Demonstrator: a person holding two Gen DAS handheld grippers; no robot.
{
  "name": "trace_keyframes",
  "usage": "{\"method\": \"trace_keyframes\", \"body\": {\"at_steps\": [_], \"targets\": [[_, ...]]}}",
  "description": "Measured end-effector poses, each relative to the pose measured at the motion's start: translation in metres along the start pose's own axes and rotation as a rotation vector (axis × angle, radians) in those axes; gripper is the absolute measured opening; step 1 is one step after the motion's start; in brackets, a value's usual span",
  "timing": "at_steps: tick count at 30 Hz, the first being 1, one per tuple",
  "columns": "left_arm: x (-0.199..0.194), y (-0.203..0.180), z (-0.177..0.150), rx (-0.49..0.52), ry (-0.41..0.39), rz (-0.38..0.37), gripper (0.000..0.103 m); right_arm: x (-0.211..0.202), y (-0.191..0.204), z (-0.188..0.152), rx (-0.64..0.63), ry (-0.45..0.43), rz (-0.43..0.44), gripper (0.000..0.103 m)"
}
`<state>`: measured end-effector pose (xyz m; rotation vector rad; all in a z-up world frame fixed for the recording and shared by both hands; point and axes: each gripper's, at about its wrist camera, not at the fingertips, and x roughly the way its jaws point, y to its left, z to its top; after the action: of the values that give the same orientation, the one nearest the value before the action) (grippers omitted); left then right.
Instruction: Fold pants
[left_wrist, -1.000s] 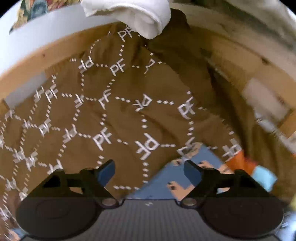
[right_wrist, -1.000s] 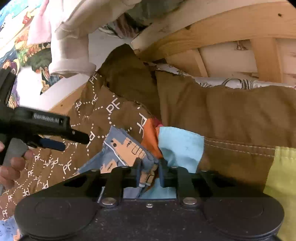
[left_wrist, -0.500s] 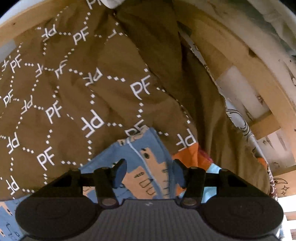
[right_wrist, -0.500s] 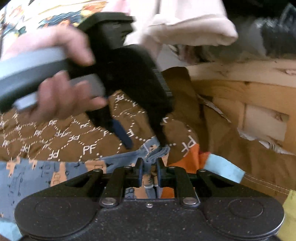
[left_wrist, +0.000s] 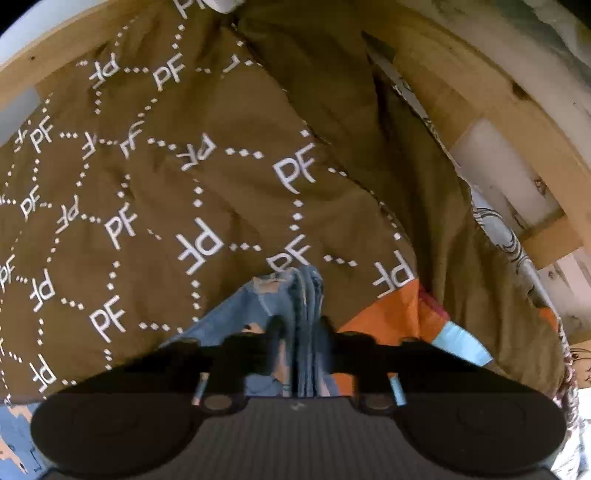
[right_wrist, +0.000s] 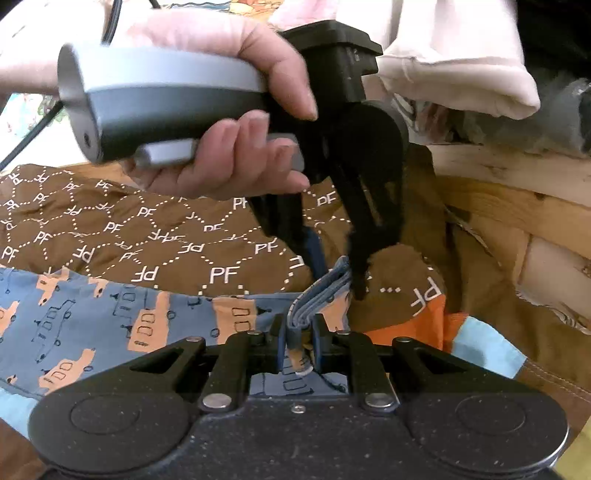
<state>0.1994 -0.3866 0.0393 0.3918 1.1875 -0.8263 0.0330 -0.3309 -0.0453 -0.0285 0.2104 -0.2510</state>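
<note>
Since both claws pinch one bunched corner of the blue printed cotton pants (right_wrist: 122, 325) lying on the brown quilted blanket w/ white letters (left_wrist: 184, 177), we fear layers slip out if pulled apart. Left gripper (left_wrist: 300, 330) has just been closing, now clamped on fabric vs. gaping earlier; right gripper (right_wrist: 298, 325) grips too.

Our left wrist view looks steeply down, close over the brown quilt (left_wrist: 207, 192). Our right wrist view faces nearly level across it. We share the bunched blue pants (left_wrist: 303, 295) edge in both.
</note>
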Motion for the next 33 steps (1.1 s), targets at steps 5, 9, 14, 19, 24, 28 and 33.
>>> {"method": "trace_keyframes", "body": {"at_steps": [5, 9, 14, 19, 24, 28, 33], "targets": [[-0.017, 0.026, -0.016, -0.042, -0.052, -0.050, 0.011, -0.005, 0.008, 0.000, -0.031, -0.011, 0.026, 0.016], [-0.037, 0.048, -0.033, -0.075, -0.092, -0.090, 0.011, -0.014, 0.017, 0.000, -0.056, -0.037, 0.074, 0.016], [-0.053, 0.082, -0.065, -0.140, -0.123, -0.086, 0.011, -0.019, 0.036, -0.001, -0.084, -0.053, 0.179, 0.016], [-0.062, 0.129, -0.110, -0.274, -0.150, -0.102, 0.011, -0.026, 0.067, -0.006, -0.140, -0.046, 0.293, 0.015], [-0.058, 0.171, -0.156, -0.381, -0.183, -0.113, 0.011, -0.029, 0.099, -0.012, -0.188, -0.009, 0.384, 0.015], [-0.049, 0.197, -0.183, -0.414, -0.192, -0.099, 0.011, -0.026, 0.124, -0.019, -0.231, 0.025, 0.433, 0.015], [-0.041, 0.213, -0.201, -0.399, -0.209, -0.107, 0.013, -0.018, 0.142, -0.027, -0.261, 0.068, 0.459, 0.015]]}}
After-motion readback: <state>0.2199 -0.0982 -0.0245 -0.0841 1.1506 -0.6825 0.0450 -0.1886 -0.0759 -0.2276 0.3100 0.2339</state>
